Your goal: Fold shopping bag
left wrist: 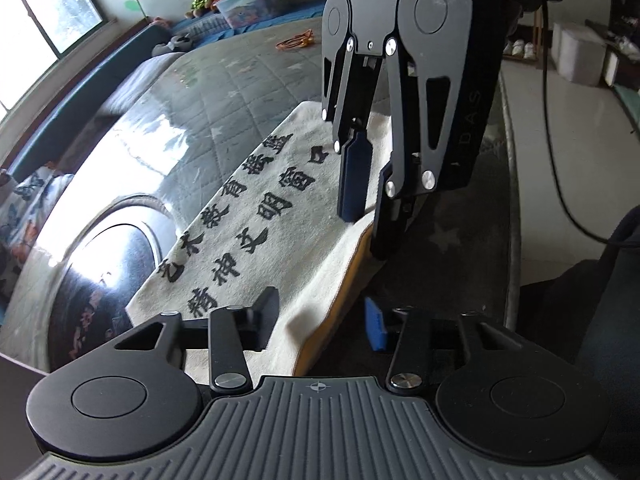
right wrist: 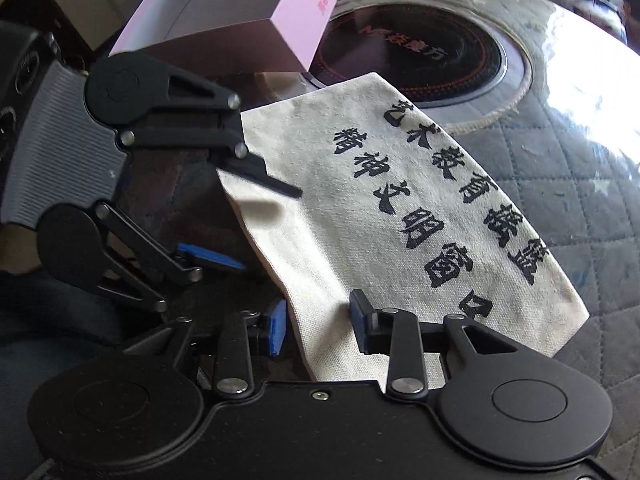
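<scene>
A cream canvas shopping bag (left wrist: 280,216) (right wrist: 400,220) with black printed characters lies flat and folded on the quilted table cover (left wrist: 224,92). A yellow inner layer shows along its long edge. My left gripper (left wrist: 320,322) (right wrist: 268,228) stands open with one corner of that edge between its fingers, the fabric not pinched. My right gripper (left wrist: 368,220) (right wrist: 320,330) is open as well and straddles the same long edge further along, one blue pad (right wrist: 276,332) beside the cloth and one finger over it.
A round black hob (left wrist: 116,272) (right wrist: 420,52) is set into the table beyond the bag's short end. A pink box (right wrist: 240,12) rises next to it. The table edge (left wrist: 514,200) runs close by the grippers, with a black cable (left wrist: 560,160) hanging beyond.
</scene>
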Demonstrator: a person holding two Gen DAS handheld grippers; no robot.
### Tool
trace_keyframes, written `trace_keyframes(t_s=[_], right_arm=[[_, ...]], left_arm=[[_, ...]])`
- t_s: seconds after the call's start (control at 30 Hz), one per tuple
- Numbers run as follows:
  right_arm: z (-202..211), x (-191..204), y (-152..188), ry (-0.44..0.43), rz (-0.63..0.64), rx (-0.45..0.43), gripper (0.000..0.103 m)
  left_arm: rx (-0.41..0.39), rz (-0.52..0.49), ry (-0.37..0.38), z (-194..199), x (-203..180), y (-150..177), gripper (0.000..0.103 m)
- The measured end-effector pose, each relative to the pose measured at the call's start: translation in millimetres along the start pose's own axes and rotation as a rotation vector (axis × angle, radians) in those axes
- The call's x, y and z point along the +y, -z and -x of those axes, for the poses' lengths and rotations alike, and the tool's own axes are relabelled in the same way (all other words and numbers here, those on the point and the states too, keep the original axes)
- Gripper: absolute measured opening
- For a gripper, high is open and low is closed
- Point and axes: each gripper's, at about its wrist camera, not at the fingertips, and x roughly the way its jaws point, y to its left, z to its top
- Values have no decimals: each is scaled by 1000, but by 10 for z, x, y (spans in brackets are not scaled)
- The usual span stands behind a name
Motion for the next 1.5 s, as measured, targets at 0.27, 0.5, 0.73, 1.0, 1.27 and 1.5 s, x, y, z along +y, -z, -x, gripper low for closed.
trace_keyframes(t_s=[0.27,0.5,0.73,1.0,1.27,1.5], right_arm=[[-12,60,16,11,53,-13,38],[-77,500,168,189,282,-51,46],[-57,385,139,191,195,-80,31],[24,83,80,89,17,-88,25],[76,-230,19,-52,-149,-56,25],[116,-287,49,-114,-198,-38,25]], left_arm=[[-10,2,25,12,49,-50,18],[-15,53,50,62,165,-79,17],[-23,102,72,121,230,-71,17],[-45,64,55,194,152,-42,26],[-18,-19,18,70,148,13,34],[8,-3,31,8,228,54,19]])
